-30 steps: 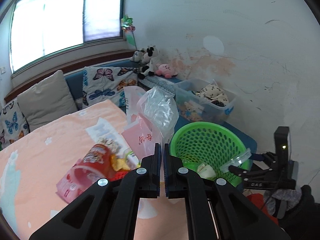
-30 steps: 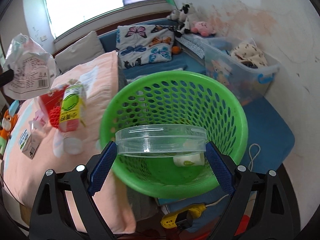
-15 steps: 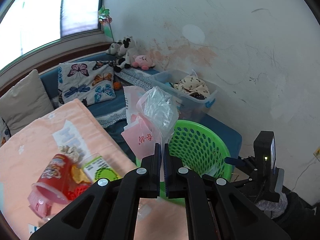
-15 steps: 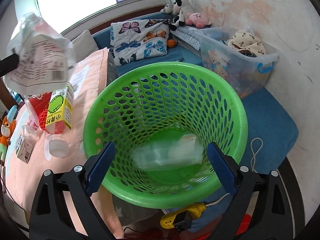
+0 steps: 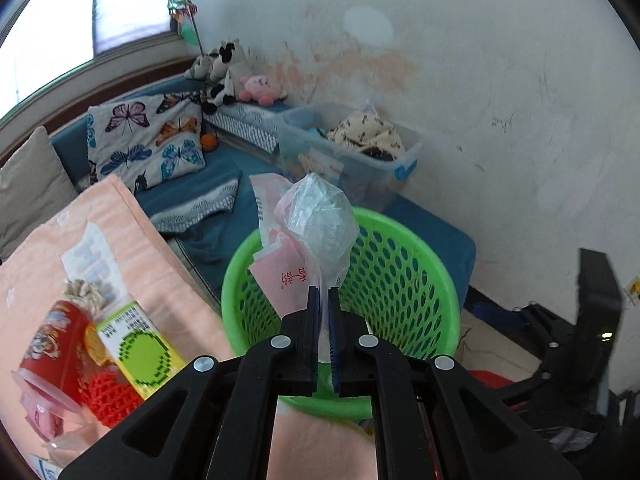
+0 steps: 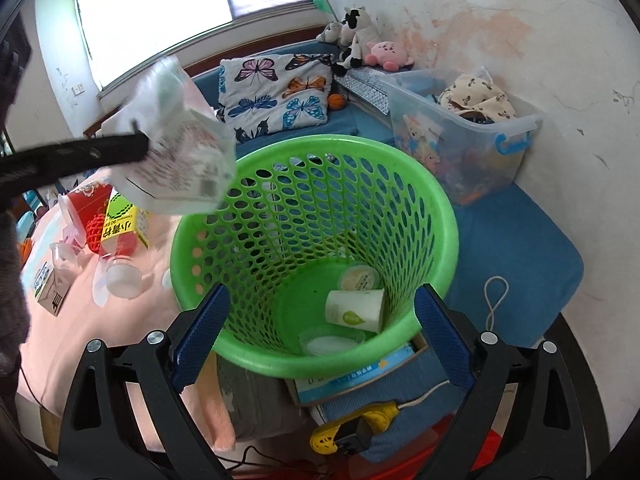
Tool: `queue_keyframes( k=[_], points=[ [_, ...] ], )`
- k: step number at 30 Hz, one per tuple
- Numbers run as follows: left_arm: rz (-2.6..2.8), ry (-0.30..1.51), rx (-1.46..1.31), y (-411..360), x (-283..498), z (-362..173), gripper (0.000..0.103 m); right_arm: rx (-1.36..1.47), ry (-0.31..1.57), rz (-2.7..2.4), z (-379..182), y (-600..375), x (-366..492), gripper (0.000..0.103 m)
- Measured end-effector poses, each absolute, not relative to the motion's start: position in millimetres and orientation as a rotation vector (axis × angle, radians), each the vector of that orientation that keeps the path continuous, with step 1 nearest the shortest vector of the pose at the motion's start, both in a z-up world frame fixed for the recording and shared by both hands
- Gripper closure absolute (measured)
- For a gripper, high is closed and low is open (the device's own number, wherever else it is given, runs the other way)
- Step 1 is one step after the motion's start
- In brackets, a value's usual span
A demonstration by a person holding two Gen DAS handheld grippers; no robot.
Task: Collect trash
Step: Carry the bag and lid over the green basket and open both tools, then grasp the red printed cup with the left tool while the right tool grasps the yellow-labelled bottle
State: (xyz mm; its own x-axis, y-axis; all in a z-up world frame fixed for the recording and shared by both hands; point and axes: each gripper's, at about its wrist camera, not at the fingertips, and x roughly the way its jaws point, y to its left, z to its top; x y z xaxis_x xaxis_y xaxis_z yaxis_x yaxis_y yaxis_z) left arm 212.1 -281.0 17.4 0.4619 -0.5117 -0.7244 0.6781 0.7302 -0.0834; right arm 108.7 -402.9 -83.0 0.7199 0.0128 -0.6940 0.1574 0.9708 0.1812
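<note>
My left gripper point(image 5: 323, 300) is shut on a crumpled clear and pink plastic bag point(image 5: 316, 228), held over the near rim of the green mesh basket point(image 5: 404, 256). In the right wrist view the same bag point(image 6: 176, 152) hangs at the basket's left rim point(image 6: 200, 216). My right gripper point(image 6: 320, 320) is open and empty above the basket. Inside the basket lie a clear lid point(image 6: 332, 342), a white paper cup point(image 6: 354, 310) and a small tub point(image 6: 360, 278).
More trash lies on the pink bedspread point(image 5: 132, 240): a red snack cup point(image 5: 52, 344), a green and yellow carton point(image 5: 140, 352), a red mesh ball point(image 5: 108, 392). A clear storage bin point(image 6: 464, 136) stands behind the basket. A yellow power strip point(image 6: 352, 432) lies on the floor.
The clear lid dropped from my right gripper into the basket; its jaws stand open. My left gripper carried the bag rightwards to the basket's rim.
</note>
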Motion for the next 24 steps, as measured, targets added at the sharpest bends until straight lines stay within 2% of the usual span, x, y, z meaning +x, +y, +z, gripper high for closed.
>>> queue_keyframes(
  k=[5,8,14,19,24],
  points=[
    [-0.736,0.834,0.228,-283.2,215.4,5.0,0.090,0.248,0.758,-0.083,-80.4,-407.0,99.9,0.010],
    [-0.738,0.836,0.225,-282.3,215.1,2.9,0.076,0.249,0.754,-0.085,-78.9,-406.2,98.2,0.010],
    [-0.724,0.802,0.220,-266.4,206.8,10.1,0.064,0.240,0.747,-0.070,-73.5,-398.7,96.9,0.010],
    [-0.647,0.767,0.219,-234.4,201.8,17.9,0.055,0.227,0.740,-0.044,-67.1,-385.2,99.7,0.010],
    [-0.552,0.740,0.199,-193.0,201.2,22.0,0.051,0.209,0.732,-0.011,-60.0,-368.0,105.5,0.010]
  ],
)
